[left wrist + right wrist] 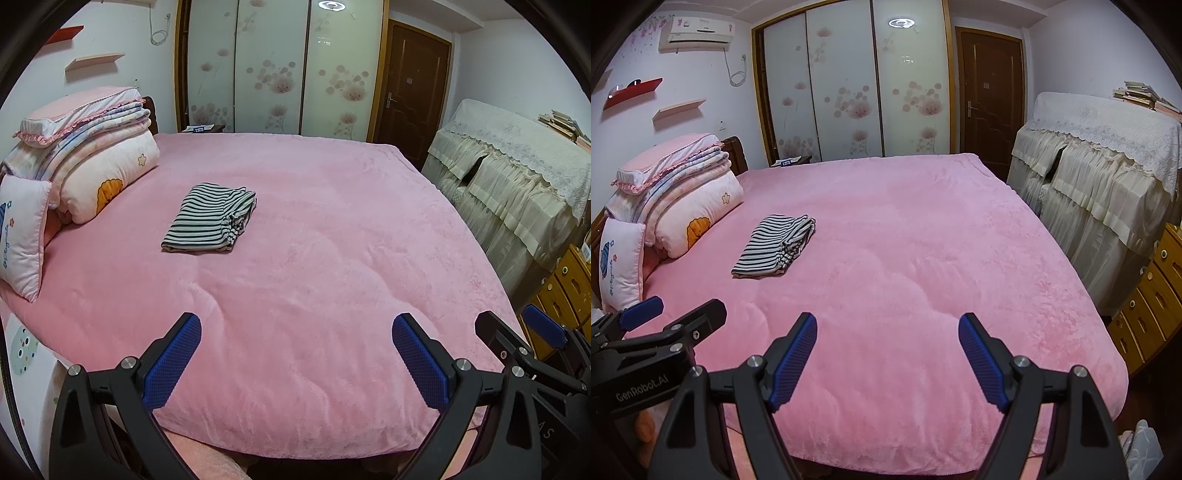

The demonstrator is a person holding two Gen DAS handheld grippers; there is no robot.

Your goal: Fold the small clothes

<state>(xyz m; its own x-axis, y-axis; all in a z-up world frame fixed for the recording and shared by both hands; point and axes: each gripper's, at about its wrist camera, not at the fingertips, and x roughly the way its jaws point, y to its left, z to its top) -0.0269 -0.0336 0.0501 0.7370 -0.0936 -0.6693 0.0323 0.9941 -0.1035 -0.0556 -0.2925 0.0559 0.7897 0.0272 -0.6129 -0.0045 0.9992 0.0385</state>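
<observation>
A folded black-and-white striped garment (210,219) (775,245) lies flat on the pink bedspread (314,258) (905,266), toward the bed's left side near the pillows. My left gripper (295,325) stands open above the near edge of the bed, nothing between its blue pads, well short of the garment. My right gripper (888,325) is open too and holds nothing, hovering over the near part of the spread. Each gripper shows at the edge of the other's view: the right gripper (517,328) and the left gripper (679,306).
Stacked quilts and pillows (88,155) (676,195) fill the bed's left end. A lace-covered piece of furniture (517,177) (1100,177) stands right of the bed, wooden drawers (1152,295) nearer. Wardrobe doors (849,92) and a brown door (990,92) lie beyond.
</observation>
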